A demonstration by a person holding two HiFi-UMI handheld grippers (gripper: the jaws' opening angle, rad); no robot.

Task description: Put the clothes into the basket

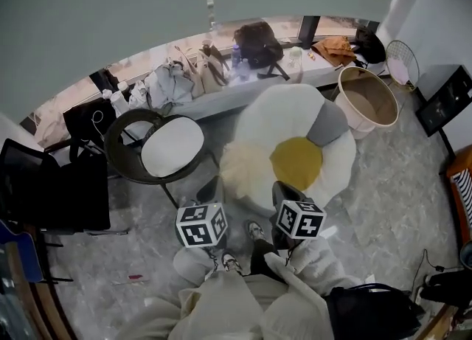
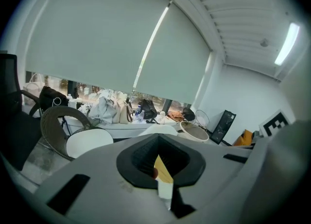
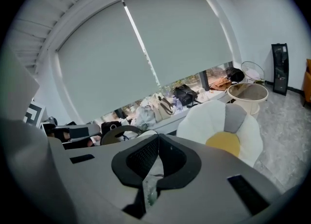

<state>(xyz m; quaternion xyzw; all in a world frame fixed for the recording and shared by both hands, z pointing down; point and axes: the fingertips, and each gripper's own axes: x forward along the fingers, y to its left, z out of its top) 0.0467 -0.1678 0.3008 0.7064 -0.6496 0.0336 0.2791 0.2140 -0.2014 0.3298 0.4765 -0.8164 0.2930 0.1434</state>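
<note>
Grey marbled floor (image 1: 383,206), a wide grey roller blind (image 1: 147,7) over the window and a low window ledge (image 1: 221,101) under it: that's the stage.

The left gripper (image 2: 158,139) has its jaws drawn together with nothing caught between them. The right gripper (image 3: 157,138) is pinched closed too, equally empty. Both aim forward and a little downward, side by side.

Straight ahead of the pair sits a flower-shaped cushion with white petals and a yellow centre (image 1: 295,161). Off to the left gripper's left is a dark woven chair with a white seat pad (image 1: 171,147).

Beyond the chair, well apart from either tool, a pale grey crumpled heap of clothes (image 1: 166,84) lies on the ledge among bags (image 1: 257,43). Further right on the ledge is an orange crumpled cloth (image 1: 335,49).

Past the cushion, ahead and to the right of the right gripper, the round beige basket (image 1: 367,99) stands on the floor against the ledge.

By my reading, nothing is done yet: no garment shows inside the basket, and the clothes look untouched. Reaching, gripping, carrying and dropping are all left to do.

The grey heap has no tidy direction and is bunched up, though it spreads slightly along the ledge. The basket stands upright with its mouth facing up, so its axis is vertical.
</note>
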